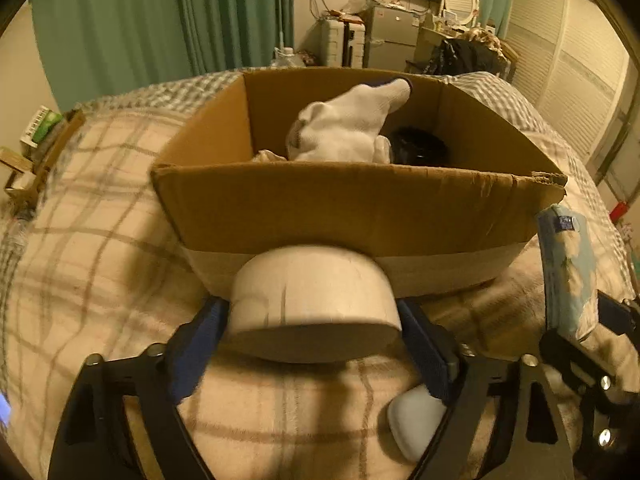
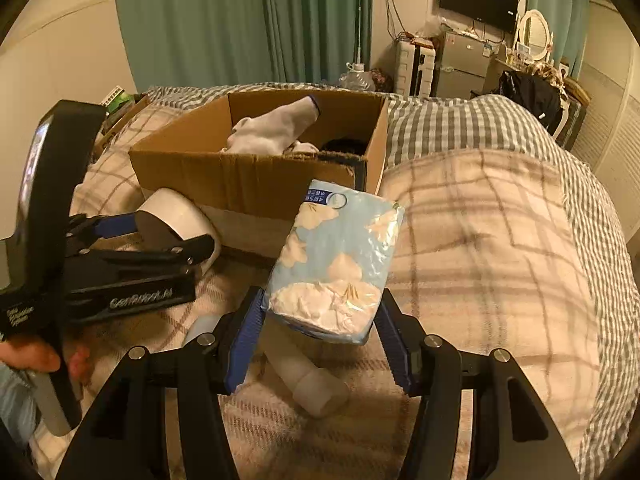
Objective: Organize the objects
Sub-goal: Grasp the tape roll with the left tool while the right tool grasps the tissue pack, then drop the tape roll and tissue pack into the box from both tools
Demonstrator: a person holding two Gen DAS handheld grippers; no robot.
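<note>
My left gripper (image 1: 312, 308) is shut on a white roll (image 1: 312, 280), its blue pads pressing both flat sides just in front of the cardboard box (image 1: 360, 208). In the box lie white socks (image 1: 348, 124) and a black item (image 1: 418, 146). My right gripper (image 2: 320, 300) is shut on a light blue flowered tissue pack (image 2: 340, 248), held upright above the bed, close to the box's (image 2: 240, 176) right front corner. The right wrist view shows the left gripper (image 2: 172, 232) with the roll (image 2: 180, 208) on the left. The tissue pack (image 1: 566, 264) stands at the left wrist view's right edge.
A plaid blanket (image 2: 480, 240) covers the bed, with a grey checked duvet (image 2: 460, 124) behind it. A white bottle (image 2: 308, 380) lies on the blanket under the right gripper. A small white case (image 1: 416, 428) lies under the left gripper's right finger. Green curtains, a fridge and a dresser stand beyond.
</note>
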